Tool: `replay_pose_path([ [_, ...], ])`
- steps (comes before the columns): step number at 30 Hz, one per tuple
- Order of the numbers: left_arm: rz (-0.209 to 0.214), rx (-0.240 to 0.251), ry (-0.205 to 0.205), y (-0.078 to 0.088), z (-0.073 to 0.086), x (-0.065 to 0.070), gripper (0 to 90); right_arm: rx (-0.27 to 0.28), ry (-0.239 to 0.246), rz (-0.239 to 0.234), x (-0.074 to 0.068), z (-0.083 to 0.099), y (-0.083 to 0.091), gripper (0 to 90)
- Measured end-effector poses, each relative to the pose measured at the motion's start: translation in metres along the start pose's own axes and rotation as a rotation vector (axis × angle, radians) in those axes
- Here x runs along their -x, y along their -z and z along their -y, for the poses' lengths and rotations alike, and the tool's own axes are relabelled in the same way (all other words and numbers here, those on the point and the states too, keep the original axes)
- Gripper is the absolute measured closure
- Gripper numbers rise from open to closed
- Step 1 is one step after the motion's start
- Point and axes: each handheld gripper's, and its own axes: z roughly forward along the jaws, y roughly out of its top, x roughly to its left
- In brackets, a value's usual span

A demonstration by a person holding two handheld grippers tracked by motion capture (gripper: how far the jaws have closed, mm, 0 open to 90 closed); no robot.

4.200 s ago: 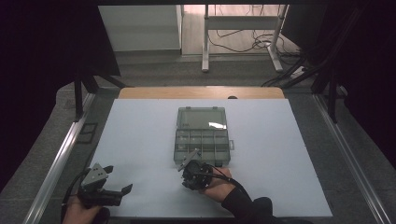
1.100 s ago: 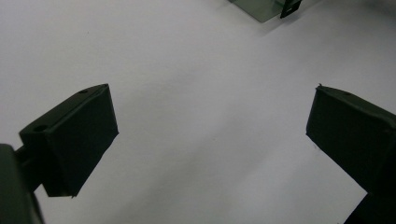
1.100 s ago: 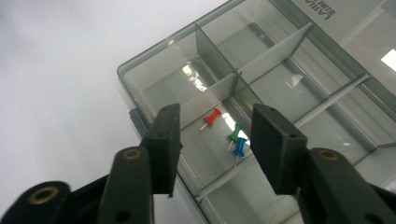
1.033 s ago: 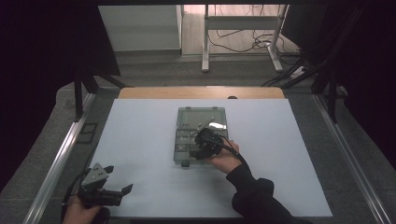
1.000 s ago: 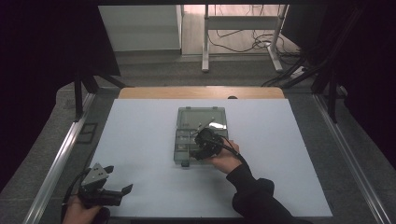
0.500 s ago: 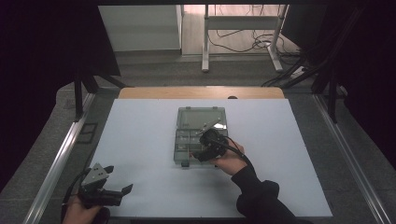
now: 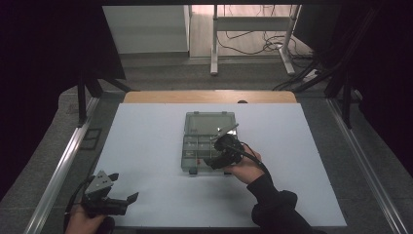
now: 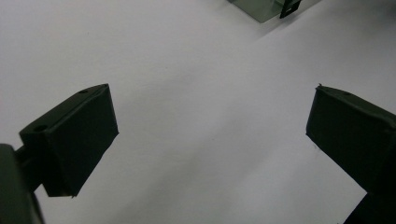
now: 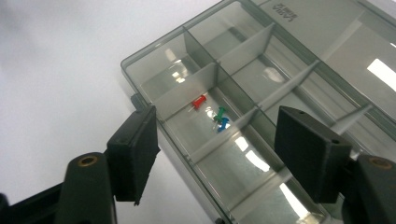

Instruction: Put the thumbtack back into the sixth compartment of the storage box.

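Note:
A clear grey compartment box (image 7: 197, 146) lies open in the middle of the white table, its lid (image 7: 209, 122) flat behind it. One compartment holds a red pushpin (image 9: 199, 101), a green pushpin (image 9: 219, 113) and a blue pushpin (image 9: 223, 123). My right gripper (image 7: 215, 153) (image 9: 215, 133) hovers over the box's near right part. Its jaws have just been opening and stand apart, with the box below them and nothing pressed between the pads. My left gripper (image 7: 124, 187) (image 8: 210, 126) rests at the table's front left, open over bare table.
The white table (image 7: 146, 146) has free room left and right of the box. A corner of the box with a black latch (image 8: 290, 6) lies far ahead of the left gripper. Metal rails (image 7: 58, 170) run along both table sides.
My right gripper has moved from the box's front edge up over the box, then a little to the right. Its jaws stand wider apart. The left gripper has not moved.

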Motion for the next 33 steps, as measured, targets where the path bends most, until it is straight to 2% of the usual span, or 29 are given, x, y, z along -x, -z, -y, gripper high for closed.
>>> replay_pose_path([
  [16, 0.004, 0.002, 0.001, 0.000, 0.000, 0.000, 2.4, 0.025, -0.030, 0.008, 0.005, 0.017, 0.009, 17.8],
  [33, 0.003, 0.004, 0.002, 0.001, 0.000, 0.000, 2.4, 0.031, -0.010, 0.059, 0.002, 0.036, 0.019, 2.9],
])
